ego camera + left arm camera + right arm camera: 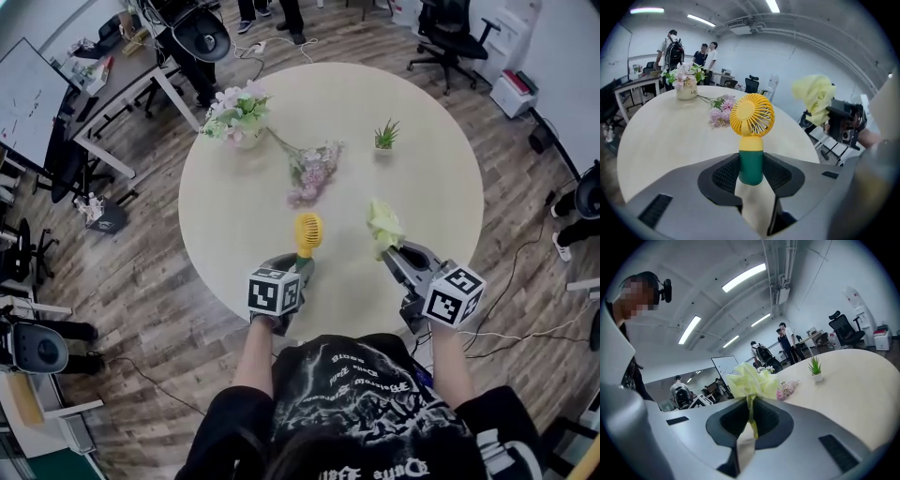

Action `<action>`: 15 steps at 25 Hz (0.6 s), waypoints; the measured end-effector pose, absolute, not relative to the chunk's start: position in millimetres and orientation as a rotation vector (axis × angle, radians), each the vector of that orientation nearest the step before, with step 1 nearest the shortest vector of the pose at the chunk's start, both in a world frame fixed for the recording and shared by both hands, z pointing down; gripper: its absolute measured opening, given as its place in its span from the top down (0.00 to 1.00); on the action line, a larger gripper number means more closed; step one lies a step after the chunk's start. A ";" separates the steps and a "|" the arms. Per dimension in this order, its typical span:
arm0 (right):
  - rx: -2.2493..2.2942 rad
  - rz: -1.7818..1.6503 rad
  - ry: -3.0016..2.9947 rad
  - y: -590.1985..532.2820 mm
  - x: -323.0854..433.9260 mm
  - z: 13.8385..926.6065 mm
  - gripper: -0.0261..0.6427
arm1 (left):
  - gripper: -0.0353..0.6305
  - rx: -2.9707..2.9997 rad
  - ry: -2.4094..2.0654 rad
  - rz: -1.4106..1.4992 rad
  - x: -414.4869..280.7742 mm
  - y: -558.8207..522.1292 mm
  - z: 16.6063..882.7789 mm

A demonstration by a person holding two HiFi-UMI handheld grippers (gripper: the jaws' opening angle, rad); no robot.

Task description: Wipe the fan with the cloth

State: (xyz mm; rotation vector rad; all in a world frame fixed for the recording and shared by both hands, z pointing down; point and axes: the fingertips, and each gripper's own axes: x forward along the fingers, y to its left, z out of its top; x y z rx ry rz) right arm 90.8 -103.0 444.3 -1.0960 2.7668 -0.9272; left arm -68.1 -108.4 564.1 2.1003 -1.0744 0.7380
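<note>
Office floor of wood planks, desks and chairs round the edges; at centre, one round pale table (427, 178). On it, far side: vase of flowers (239, 114), loose pink sprig (309, 173), small potted plant (385, 138), all well apart from the work. Item one: left gripper (298, 267), jaws part-closed and clamped on the green handle (751, 165) of the fan (307, 231); yellow grille head stands upright above the pads, over the near part of the table. Item two: right gripper (397, 255), jaws drawn narrow on a pinched tail of the cloth (383, 225); pale yellow-green bunch blooms out past the fingertips. Relation: fan and cloth side by side, near each other but apart, no contact. Step in hand, as judged: both things picked up and presented; wiping not yet begun. Next move calls for bringing the cloth bunch across to the grille face and rubbing it over the ribs, with the fan held steady so that the head does not swing away under the push. Risk, as judged: the thin pinch on the cloth may slip if dragged hard.
</note>
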 end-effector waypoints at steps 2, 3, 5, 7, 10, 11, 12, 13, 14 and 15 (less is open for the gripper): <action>-1.124 -0.943 2.751 -99.8 97.2 447.8 0.93 | 0.69 2.081 -1.095 0.881 -69.1 -108.3 575.8; -1.136 -0.953 2.742 -98.4 100.1 448.8 0.93 | 0.69 2.069 -1.094 0.935 -68.3 -107.5 581.3; -1.153 -0.966 2.726 -96.9 104.6 449.8 0.93 | 0.69 2.038 -1.083 1.002 -66.1 -105.9 591.9; -1.173 -0.976 2.718 -96.4 107.5 450.7 0.93 | 0.69 2.010 -1.088 1.078 -67.2 -105.2 600.7; -1.186 -0.980 2.714 -95.3 110.7 454.6 0.93 | 0.69 1.988 -1.093 1.199 -66.6 -102.2 611.9; -1.197 -0.987 2.712 -95.2 111.6 456.1 0.93 | 0.69 1.979 -1.092 1.231 -65.8 -100.7 615.6; -1.211 -0.997 2.712 -95.3 112.2 457.7 0.93 | 0.69 1.972 -1.094 1.258 -64.9 -99.7 618.6; -1.222 -1.008 2.714 -95.1 112.0 459.4 0.93 | 0.69 1.969 -1.096 1.282 -64.1 -99.2 620.6; -1.226 -1.016 2.718 -94.4 111.2 461.0 0.92 | 0.68 1.968 -1.096 1.306 -63.2 -98.7 621.8; -1.225 -1.023 2.723 -93.3 110.1 462.2 0.93 | 0.68 1.967 -1.092 1.333 -62.5 -98.1 622.7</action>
